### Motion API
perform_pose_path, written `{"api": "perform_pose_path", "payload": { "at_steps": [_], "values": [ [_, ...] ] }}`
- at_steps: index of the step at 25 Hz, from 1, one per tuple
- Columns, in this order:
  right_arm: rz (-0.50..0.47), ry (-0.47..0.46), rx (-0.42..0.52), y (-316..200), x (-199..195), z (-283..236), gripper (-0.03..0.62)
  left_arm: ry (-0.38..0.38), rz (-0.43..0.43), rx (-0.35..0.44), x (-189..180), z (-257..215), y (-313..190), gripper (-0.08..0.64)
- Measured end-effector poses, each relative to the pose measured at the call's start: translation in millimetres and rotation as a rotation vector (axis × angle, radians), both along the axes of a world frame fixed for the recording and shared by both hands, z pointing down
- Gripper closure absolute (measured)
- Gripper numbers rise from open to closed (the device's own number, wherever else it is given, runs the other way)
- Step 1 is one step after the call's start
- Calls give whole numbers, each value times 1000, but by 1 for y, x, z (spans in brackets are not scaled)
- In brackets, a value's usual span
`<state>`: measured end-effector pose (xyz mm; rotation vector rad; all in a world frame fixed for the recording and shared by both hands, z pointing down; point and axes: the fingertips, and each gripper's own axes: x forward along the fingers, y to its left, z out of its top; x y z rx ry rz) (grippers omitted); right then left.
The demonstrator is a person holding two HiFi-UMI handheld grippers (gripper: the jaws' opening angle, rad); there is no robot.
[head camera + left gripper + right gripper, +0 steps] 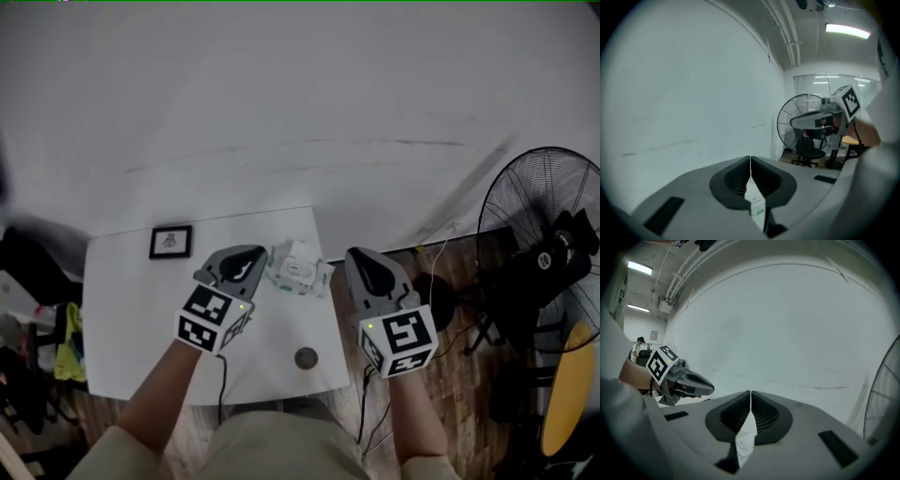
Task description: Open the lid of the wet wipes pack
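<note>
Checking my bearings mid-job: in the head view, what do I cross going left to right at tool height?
Small black-framed picture → left tool → white-and-green soft wet wipes pack → right tool → black pedestal fan.

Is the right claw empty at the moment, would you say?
No, the right claw is shut on a white edge of the wet wipes pack.

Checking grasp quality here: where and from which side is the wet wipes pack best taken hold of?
By its thin side edges, one gripper coming level from each side: the wet wipes pack is flat and wide, so only its edges fit between jaws. The left gripper and right gripper appear to pinch it that way.
</note>
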<state>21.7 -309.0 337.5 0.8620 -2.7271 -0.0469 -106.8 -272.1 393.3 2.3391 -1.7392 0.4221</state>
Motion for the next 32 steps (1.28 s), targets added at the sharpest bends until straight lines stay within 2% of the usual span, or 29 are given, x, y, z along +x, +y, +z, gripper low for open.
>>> {"api": "perform_pose_path", "payload": {
  "at_steps": [8,13,15,19,23,28,32],
  "values": [
    [-45,-44,47,57,29,-42,561,2,-9,135,14,-64,52,537],
    [-67,-32,48,84,43,-49,563,10,-20,178,21,-82,83,537],
    [-90,-12,46,96,44,-46,563,9,-25,182,22,-84,93,537],
    [-98,-32,24,113,47,-41,568,-42,-34,177,22,-74,112,537],
    [-79,-18,4,120,52,-26,569,-32,-53,154,20,-63,126,537],
    [-77,-10,-25,122,52,-19,569,-26,-64,140,19,-61,129,537],
    [-72,-21,-26,120,53,-20,569,-69,-68,159,13,-63,127,537]
  ]
}}
